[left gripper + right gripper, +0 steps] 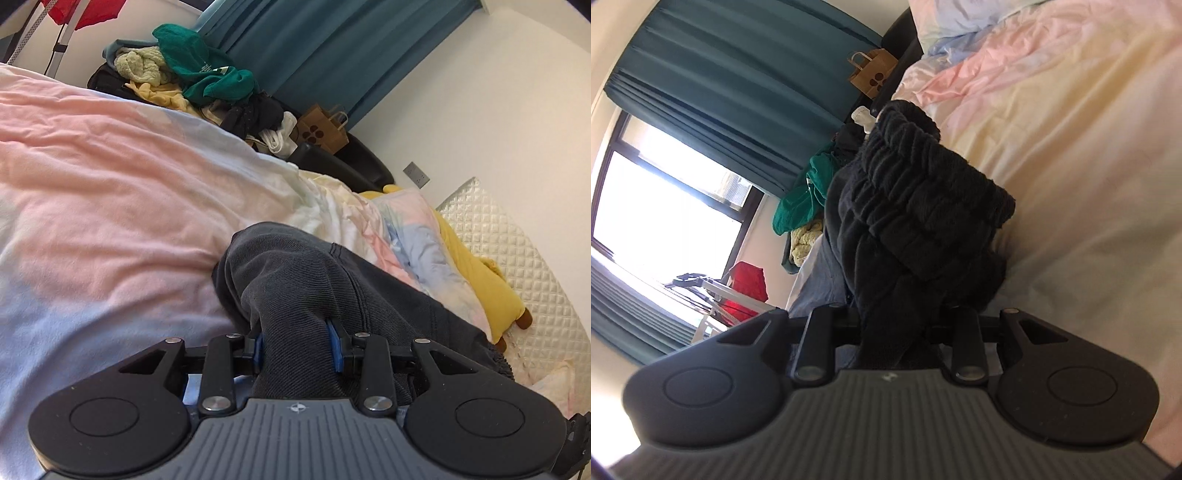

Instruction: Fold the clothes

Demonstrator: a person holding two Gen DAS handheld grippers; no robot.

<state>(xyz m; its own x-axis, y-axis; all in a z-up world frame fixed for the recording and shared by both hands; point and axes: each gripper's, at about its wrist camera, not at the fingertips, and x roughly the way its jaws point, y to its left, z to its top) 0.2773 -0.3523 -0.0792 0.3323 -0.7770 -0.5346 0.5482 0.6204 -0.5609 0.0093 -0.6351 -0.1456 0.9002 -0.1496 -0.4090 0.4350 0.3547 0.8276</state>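
bedroom, bed (92, 177) under a pastel pink/blue/yellow duvet, teal curtain (332, 51) behind, white wall with a socket (416, 174). clothes pile (192, 77) past the bed's far edge: green top, pale knit, yellow and black bits, with a paper bag (325, 127) just beside it. red cloth (748, 284) on a rack by the window (665, 206). quilted white pad (517, 266) and a yellow plush (480, 284) at the bed's right side.

dark grey trousers (314, 280) are bunched on the duvet, spanning both grippers. left gripper (297, 349) is tilted down toward the bed, slightly rolled, jaws part closed and pinched on a thick fold of the trouser fabric; blue pads (335, 347) press in on both sides. right gripper (897, 332) points down at a shallower angle, view rolled hard sideways, jaws part closed and clamped on the trousers by the elastic waistband (923, 192), which stands up bunched in front of it. the right gripper's pads are hidden by cloth.

no hand or sleeve in view, only the gripper bodies.
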